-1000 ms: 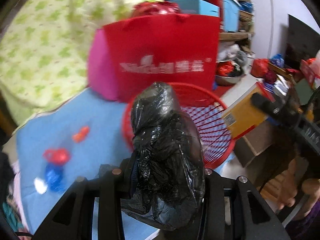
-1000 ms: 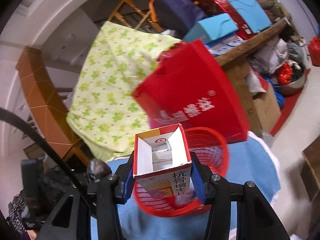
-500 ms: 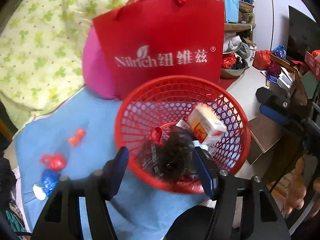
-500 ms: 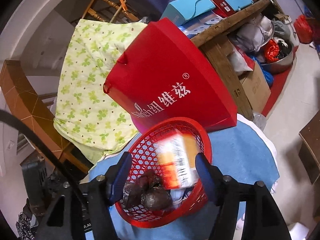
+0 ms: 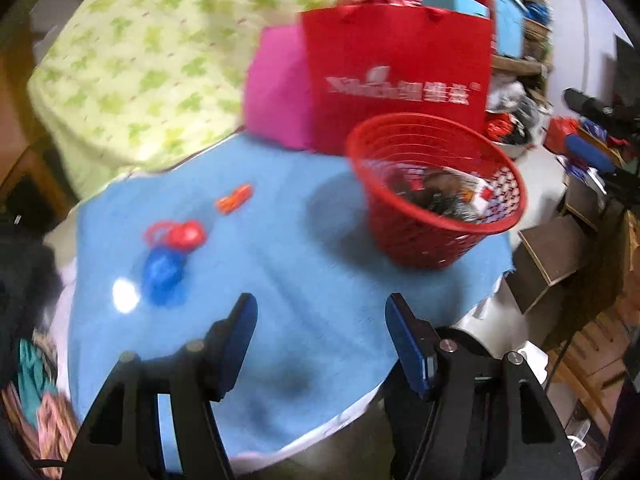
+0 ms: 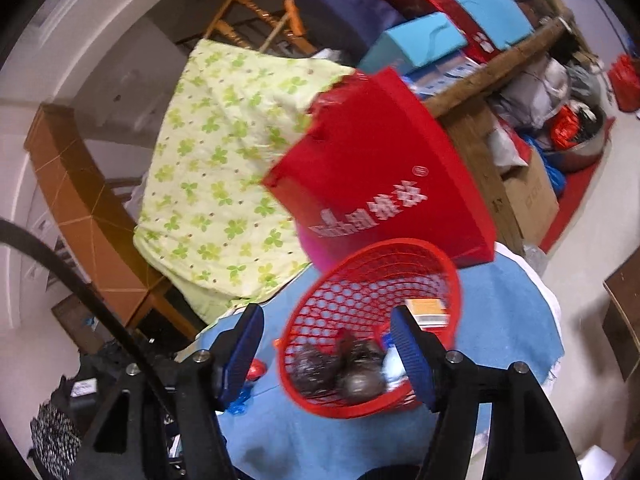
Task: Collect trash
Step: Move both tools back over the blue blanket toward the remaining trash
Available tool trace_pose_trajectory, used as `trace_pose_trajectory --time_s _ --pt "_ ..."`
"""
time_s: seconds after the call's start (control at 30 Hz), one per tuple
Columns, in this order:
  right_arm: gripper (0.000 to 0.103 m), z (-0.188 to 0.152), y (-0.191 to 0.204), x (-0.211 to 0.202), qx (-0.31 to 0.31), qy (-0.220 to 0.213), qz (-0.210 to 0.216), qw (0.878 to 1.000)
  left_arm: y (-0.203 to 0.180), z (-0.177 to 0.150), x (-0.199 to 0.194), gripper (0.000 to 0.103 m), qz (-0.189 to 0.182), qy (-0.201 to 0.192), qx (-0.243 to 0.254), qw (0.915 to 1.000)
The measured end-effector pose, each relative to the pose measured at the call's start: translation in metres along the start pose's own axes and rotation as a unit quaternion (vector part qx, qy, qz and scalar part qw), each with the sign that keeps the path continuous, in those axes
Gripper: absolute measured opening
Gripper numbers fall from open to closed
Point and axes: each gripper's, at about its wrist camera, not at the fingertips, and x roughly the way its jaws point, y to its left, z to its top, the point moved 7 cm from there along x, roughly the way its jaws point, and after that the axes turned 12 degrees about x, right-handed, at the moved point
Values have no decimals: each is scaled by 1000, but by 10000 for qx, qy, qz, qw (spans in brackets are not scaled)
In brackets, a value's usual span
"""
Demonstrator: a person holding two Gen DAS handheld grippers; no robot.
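Trash is seen gathered in the red basket (image 5: 436,192) at the right of the blue-covered counter (image 5: 280,248) in the left wrist view: a black plastic bag (image 5: 440,200) and a carton (image 5: 478,194) lie inside it, both blurred. A second ago that bag was clamped in the left gripper (image 5: 320,340); now the jaws are held apart with nothing between them, and the basket has shifted from straight ahead to the far right. Three loose bits are left on the counter's left half: an orange scrap (image 5: 234,199), a red wrapper (image 5: 180,234) and a blue wrapper (image 5: 162,276) just beside it. Behind the basket a red shopping bag (image 5: 400,80) stands against a green-patterned quilt (image 5: 140,72).

In the right wrist view, the right gripper (image 6: 326,354) is likewise spread and empty, where a second ago an open carton was pinched. The carton (image 6: 428,312) now rests against the basket's far wall, with the black bag (image 6: 340,372) at the near side of the basket (image 6: 360,280).

Both drops are judged complete; the remaining wrappers on the left are probably to be collected next, the left gripper being the better placed.
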Motion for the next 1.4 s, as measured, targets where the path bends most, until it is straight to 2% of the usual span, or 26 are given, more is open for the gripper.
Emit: trace_pose_trajectory --time_s 0.27,0.63,1.0,1.23,1.4 --pt "70 -31 82 -5 -730 171 394 9964 57 -26 -43 67 340 -195 -707 9967" --pt "70 -66 159 -17 -1364 342 818 9867 83 -35 -99 67 660 -683 -939 9910" --pt "70 -73 195 -46 -1664 214 1081 9799 86 -34 -139 67 747 -1073 -989 9865" --pt "70 -81 206 -52 -1784 232 1167 9767 87 -35 -148 68 748 -1203 -1002 9848" --pt "70 -90 213 -51 -1902 298 1226 9736 88 -39 -145 68 739 -1153 -1075 9847"
